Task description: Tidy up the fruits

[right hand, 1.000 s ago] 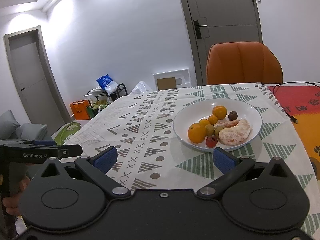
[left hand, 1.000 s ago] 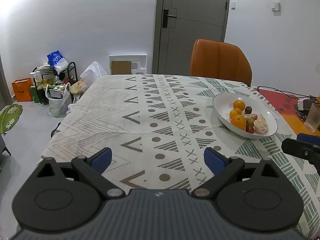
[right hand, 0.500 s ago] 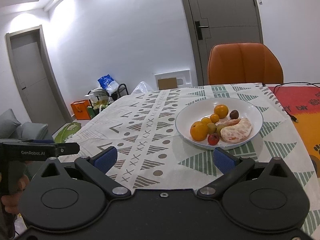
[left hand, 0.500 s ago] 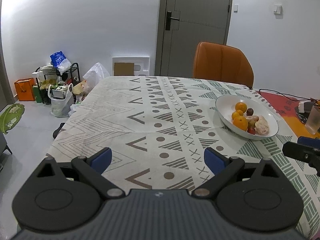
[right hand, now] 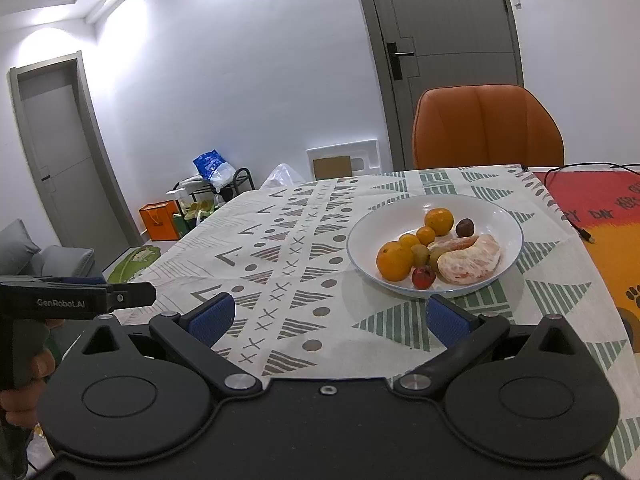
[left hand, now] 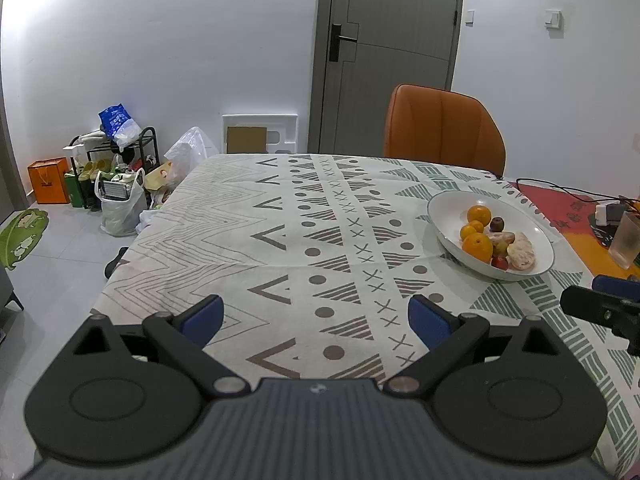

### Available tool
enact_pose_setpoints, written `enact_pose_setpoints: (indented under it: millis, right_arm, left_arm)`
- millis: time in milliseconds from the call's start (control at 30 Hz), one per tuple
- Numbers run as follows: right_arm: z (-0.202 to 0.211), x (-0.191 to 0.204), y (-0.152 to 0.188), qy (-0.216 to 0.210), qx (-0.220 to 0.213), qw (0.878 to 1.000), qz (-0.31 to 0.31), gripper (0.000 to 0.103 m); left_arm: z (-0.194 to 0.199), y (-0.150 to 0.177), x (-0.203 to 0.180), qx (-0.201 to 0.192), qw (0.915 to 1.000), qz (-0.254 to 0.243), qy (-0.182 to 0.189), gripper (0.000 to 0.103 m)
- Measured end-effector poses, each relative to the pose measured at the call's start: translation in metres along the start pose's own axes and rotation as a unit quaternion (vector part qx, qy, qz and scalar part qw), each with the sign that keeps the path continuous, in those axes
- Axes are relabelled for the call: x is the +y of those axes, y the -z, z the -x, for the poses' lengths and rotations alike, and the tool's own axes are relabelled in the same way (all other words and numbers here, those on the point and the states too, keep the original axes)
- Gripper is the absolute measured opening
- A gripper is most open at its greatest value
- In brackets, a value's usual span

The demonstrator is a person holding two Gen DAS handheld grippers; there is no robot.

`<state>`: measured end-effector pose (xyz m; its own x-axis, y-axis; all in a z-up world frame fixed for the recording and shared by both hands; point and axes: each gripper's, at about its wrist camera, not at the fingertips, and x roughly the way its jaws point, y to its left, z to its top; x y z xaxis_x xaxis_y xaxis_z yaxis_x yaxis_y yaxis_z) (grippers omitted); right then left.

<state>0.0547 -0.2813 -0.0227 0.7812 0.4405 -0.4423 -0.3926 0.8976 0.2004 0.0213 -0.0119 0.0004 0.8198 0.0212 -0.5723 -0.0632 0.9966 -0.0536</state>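
Four oranges (right hand: 394, 261), one white bowl (right hand: 368, 227).

Bare patterned tablecloth (left hand: 280, 240) across centre and left of frame, white fruit-filled bowl (right hand: 508, 216) at right, orange chair (right hand: 486, 128) behind it

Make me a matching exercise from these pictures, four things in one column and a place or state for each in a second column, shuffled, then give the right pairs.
Things:
1. peeled citrus
2. chair
3. left gripper
4. clear cup

Places or states:
A. open, holding nothing
B. on the orange mat at the table's right edge
C. in the white bowl
D. behind the table's far side, by the door

Pairs: 1-C, 2-D, 3-A, 4-B
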Motion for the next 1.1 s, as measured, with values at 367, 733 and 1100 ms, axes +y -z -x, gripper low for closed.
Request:
enact_pose_setpoints:
  millis: [367, 733, 1100]
  right_arm:
    - [0.0001, -0.0012, -0.0001, 0.002, 0.000, 1.000, 0.000, 0.103]
    - [0.0025, -0.0008, -0.0026, 0.014, -0.007, 1.000, -0.002, 0.103]
    - [0.0043, -0.0085, 0.0012, 0.017, -0.008, 1.000, -0.007, 0.103]
  left_arm:
    - [0.0004, 0.0002, 0.0002, -0.001, 1.0000, 0.000, 0.001, 0.098]
    - [0.0041, -0.0011, -0.0010, -0.005, 1.0000, 0.002, 0.005, 0.098]
    - [0.0055, -0.0005, -0.0066, -0.016, 0.9998, -0.009, 0.002, 0.098]
